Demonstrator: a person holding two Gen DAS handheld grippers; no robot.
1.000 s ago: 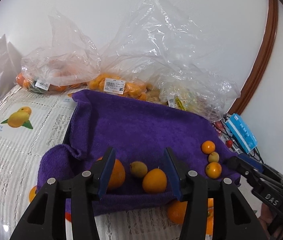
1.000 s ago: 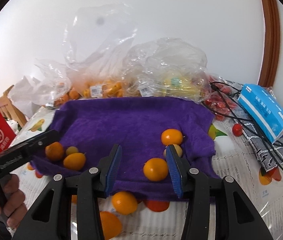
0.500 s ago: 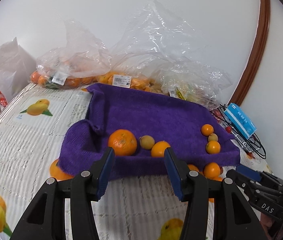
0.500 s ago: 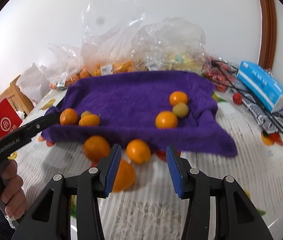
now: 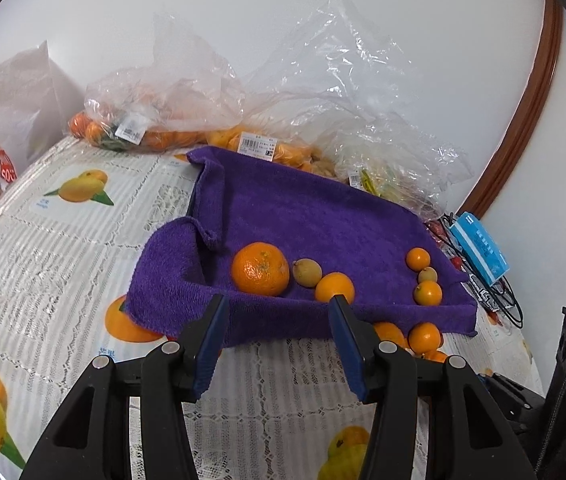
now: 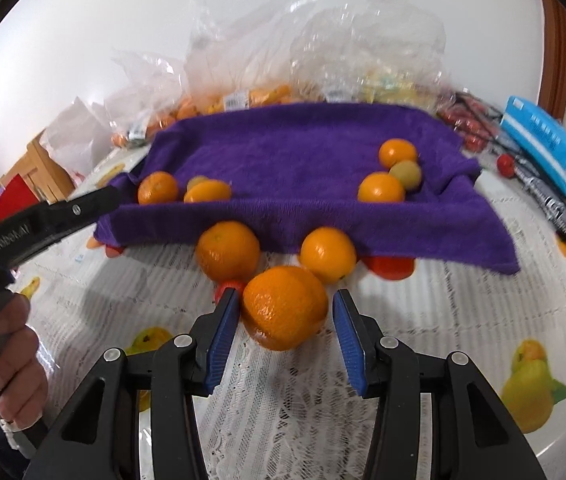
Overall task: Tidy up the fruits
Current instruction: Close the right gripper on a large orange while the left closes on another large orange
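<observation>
- Fruits lie in two places: some on the purple towel [image 5: 307, 220], some on the lace tablecloth [image 6: 291, 412] in front of it.
- In the left wrist view, a large orange [image 5: 260, 268] sits at centre frame on the towel's near edge, with a small yellow-green fruit [image 5: 307, 273] just to its right and a smaller orange [image 5: 334, 287] touching that one.
- At the right of that frame, three small fruits [image 5: 425, 276] stand in a short column on the towel, two orange with a dull green one between them.
- The left gripper [image 5: 279, 338] hovers at lower centre, jaws spread wide with nothing between them, its tips just short of the towel's front hem.
- In the right wrist view, a big orange [image 6: 285, 307] rests on the tablecloth at centre frame between the spread jaws of the right gripper [image 6: 286, 334]; the left pad is at or nearly at the peel, the right pad stands clear of it.
- Two more oranges [image 6: 228, 250] lie just above it in the frame, at the towel's front hem, one to the left and one to the right.
- Clear plastic bags [image 5: 219, 136] holding more fruit stand along the wall at the top of both frames.
- A blue box [image 6: 547, 146] lies at the right edge, beside black cables.
</observation>
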